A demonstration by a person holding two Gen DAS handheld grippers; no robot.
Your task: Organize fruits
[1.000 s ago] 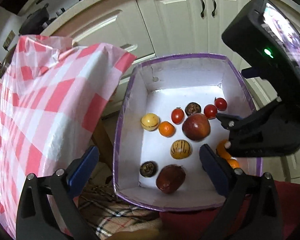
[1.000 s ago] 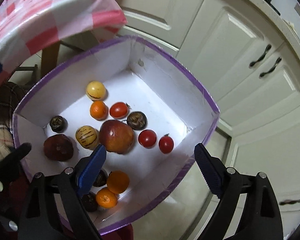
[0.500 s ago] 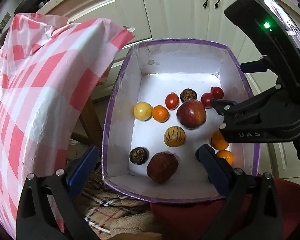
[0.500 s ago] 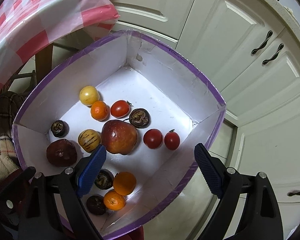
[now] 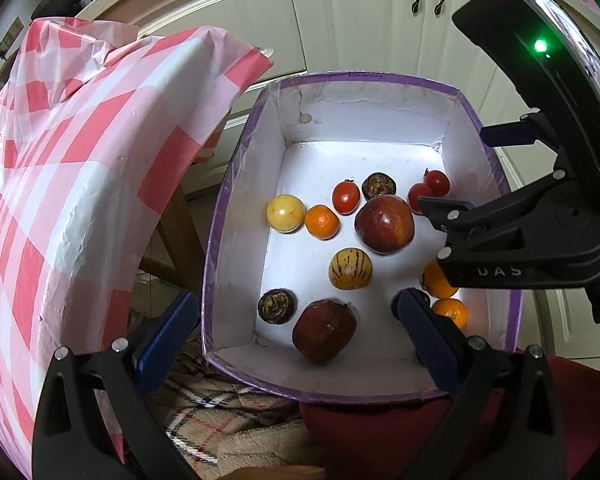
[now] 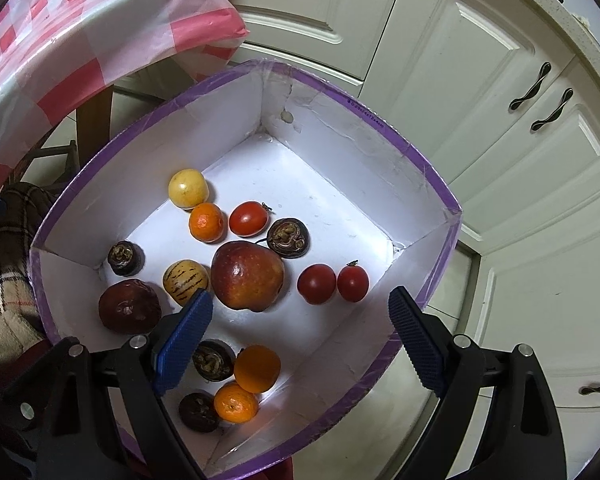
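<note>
I have both grippers over the white box with the purple rim, where all the fruit lies loose on the floor. My left gripper has its fingers spread wide with nothing between them, its left finger outside the box wall and its right one inside, above the near end. My right gripper is just as wide and empty, its right finger hanging beyond the box's rim. The big red apple sits mid-box, touching the striped yellow fruit. Two cherry tomatoes lie side by side beyond it. Two oranges rest in the near corner with two dark fruits I take for mangosteens, though shadow makes that unsure. The red-checked cloth hangs to the left of the box.
</note>
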